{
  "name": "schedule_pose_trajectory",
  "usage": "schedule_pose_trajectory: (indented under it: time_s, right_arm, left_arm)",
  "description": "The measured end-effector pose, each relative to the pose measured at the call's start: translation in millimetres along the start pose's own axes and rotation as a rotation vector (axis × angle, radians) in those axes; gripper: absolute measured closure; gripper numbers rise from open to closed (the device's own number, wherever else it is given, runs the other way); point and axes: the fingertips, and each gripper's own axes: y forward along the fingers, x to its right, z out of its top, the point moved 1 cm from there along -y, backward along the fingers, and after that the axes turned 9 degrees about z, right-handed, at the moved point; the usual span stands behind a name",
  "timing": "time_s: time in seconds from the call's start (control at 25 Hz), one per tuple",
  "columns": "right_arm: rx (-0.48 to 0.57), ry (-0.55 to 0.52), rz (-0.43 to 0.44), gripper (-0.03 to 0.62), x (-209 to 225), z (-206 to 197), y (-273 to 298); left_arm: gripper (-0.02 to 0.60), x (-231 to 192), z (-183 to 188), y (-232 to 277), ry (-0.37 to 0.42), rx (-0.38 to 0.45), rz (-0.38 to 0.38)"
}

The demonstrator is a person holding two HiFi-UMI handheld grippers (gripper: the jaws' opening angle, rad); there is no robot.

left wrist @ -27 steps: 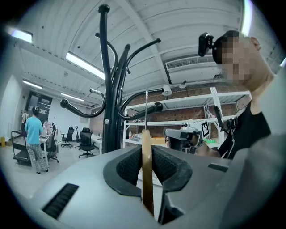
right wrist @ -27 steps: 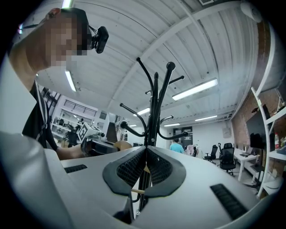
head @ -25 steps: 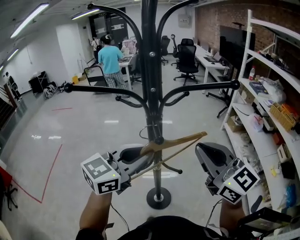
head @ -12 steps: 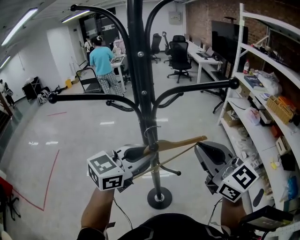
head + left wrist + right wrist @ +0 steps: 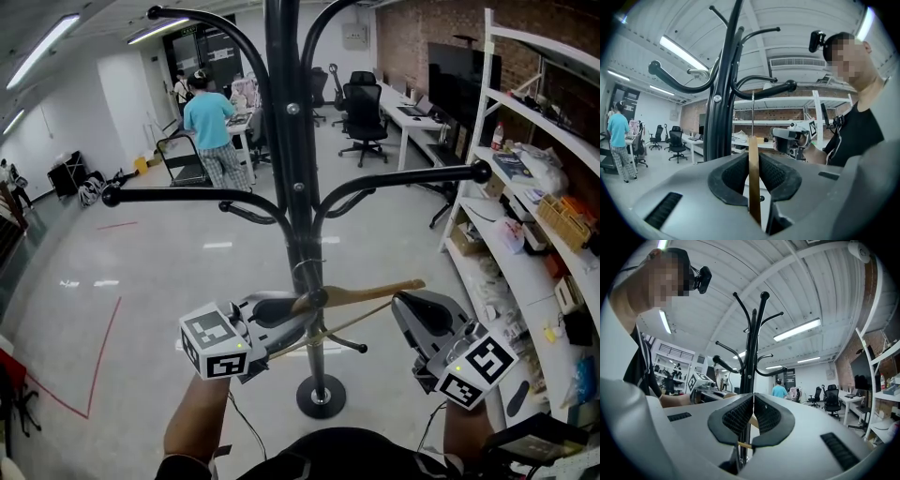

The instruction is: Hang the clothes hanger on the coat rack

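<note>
The black coat rack (image 5: 298, 187) stands straight ahead, with curved arms reaching left and right at chest height. My left gripper (image 5: 298, 319) is shut on the wooden clothes hanger (image 5: 370, 293), which lies nearly level in front of the pole. Its metal hook (image 5: 300, 270) sits right beside the pole. In the left gripper view the hanger's wood (image 5: 753, 187) is pinched between the pads, and the hook wire rises beside the rack (image 5: 723, 108). My right gripper (image 5: 405, 309) is shut just under the hanger's right end, with nothing seen in its grip. In the right gripper view its pads (image 5: 761, 416) meet at the tips.
The rack's round base (image 5: 321, 396) rests on the shiny floor below the grippers. White shelving (image 5: 525, 187) packed with items runs along the right. Office chairs (image 5: 364, 108) and desks stand behind, and a person in a teal shirt (image 5: 208, 117) is far back left.
The hanger has swung from tilted to nearly level and shifted slightly right with my left gripper. My right gripper has stayed beneath the hanger's right end.
</note>
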Motion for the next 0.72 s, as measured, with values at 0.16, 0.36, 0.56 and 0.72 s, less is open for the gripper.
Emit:
schedule_pose_trajectory:
  time_s: [0.16,0.36,0.56,0.72]
  right_arm:
    - [0.004,0.007,-0.001,0.586,0.4,-0.9,0.8]
    - [0.007,0.011,-0.013,0.586,2.5,-1.6,-0.5]
    - [0.006,0.008,-0.007,0.586,0.9,-2.5,0.3]
    - [0.004,0.003,-0.004,0.586,-0.7,-0.7,1.5]
  left_arm:
    - [0.528,-3.3,0.9,0.0,0.043,0.017,0.025]
    - [0.526,-3.1,1.9,-0.6,0.1,0.059,0.036]
    - [0.508,-2.3,13.7,-9.3,0.12,0.132,0.053]
    - [0.506,-4.6,15.9,-14.5,0.121,0.135,0.073]
